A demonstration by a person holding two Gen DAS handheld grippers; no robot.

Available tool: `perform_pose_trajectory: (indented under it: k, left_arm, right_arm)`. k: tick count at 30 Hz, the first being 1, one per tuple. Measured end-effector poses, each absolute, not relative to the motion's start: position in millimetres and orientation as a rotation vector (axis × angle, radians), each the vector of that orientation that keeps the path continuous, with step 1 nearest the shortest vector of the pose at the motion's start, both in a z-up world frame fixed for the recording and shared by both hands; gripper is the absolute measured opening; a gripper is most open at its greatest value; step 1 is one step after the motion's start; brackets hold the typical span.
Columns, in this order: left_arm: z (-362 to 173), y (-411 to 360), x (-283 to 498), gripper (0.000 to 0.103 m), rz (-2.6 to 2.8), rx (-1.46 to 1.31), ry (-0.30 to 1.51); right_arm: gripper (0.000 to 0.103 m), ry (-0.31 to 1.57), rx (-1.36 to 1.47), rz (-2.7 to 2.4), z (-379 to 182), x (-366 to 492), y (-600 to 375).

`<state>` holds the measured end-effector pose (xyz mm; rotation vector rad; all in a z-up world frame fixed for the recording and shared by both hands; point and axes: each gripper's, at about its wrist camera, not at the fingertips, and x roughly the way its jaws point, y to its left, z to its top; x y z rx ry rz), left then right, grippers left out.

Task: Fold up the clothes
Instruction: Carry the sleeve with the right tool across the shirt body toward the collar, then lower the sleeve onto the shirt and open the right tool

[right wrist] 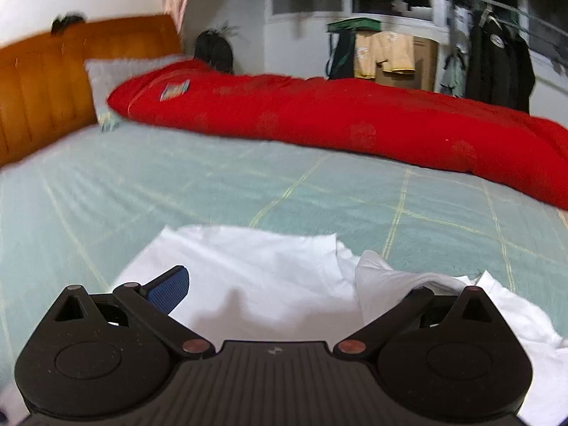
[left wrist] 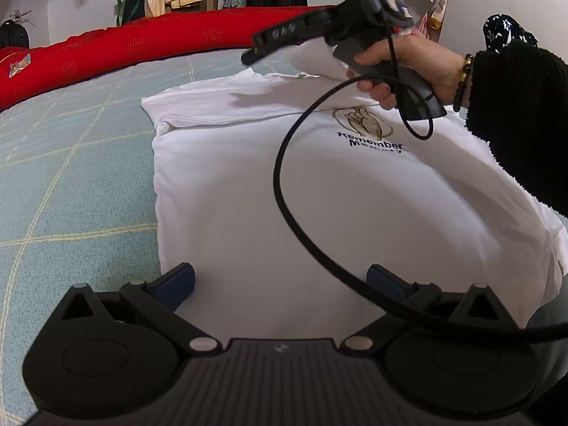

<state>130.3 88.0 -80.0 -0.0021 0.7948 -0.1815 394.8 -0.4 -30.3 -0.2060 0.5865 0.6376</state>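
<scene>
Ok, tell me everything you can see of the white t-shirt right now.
The white t-shirt lies flat on the green checked bedsheet, printed side up: a hand emblem above black lettering starting "Remember". It looks like soft cotton, mostly smooth, with one sleeve folded in across the top. The left tongs hang open over its lower part; the right tongs, also open, hover over the rumpled upper edge. Contact can't be confirmed.

Left gripper [left wrist: 280,284]: jaws apart over white T-shirt [left wrist: 248,191] | right gripper [left wrist: 255,48]: above collar end | bedsheet [left wrist: 71,177] beneath
</scene>
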Motion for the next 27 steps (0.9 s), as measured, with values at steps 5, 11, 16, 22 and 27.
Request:
perform_pose_trajectory:
  k: [5, 11, 16, 22, 27]
  left_arm:
    - [-79.4, 88.4, 129.3, 0.102, -0.182, -0.010, 0.792]
    - [-80.2, 89.7, 129.9, 0.102, -0.184, -0.016, 0.785]
    - [-82.3, 93.9, 131.0, 0.102, -0.192, -0.034, 0.774]
    - [-82.0, 96.6, 129.7, 0.102, -0.199, -0.048, 0.766]
    - [-81.9, 97.2, 129.2, 0.102, -0.201, -0.058, 0.762]
  right_arm:
    - [0.103, 0.656, -0.472, 0.587, -47.4, 391.8, 24.3]
    - [0.103, 0.679, -0.596, 0.589, -50.4, 383.8, 25.2]
    - [0.103, 0.643, -0.793, 0.519, -47.5, 374.6, 33.5]
    - [0.103, 0.538, -1.048, 0.512, -53.6, 351.7, 58.7]
    - [0.103, 0.480, -1.170, 0.487, -59.4, 341.7, 66.1]
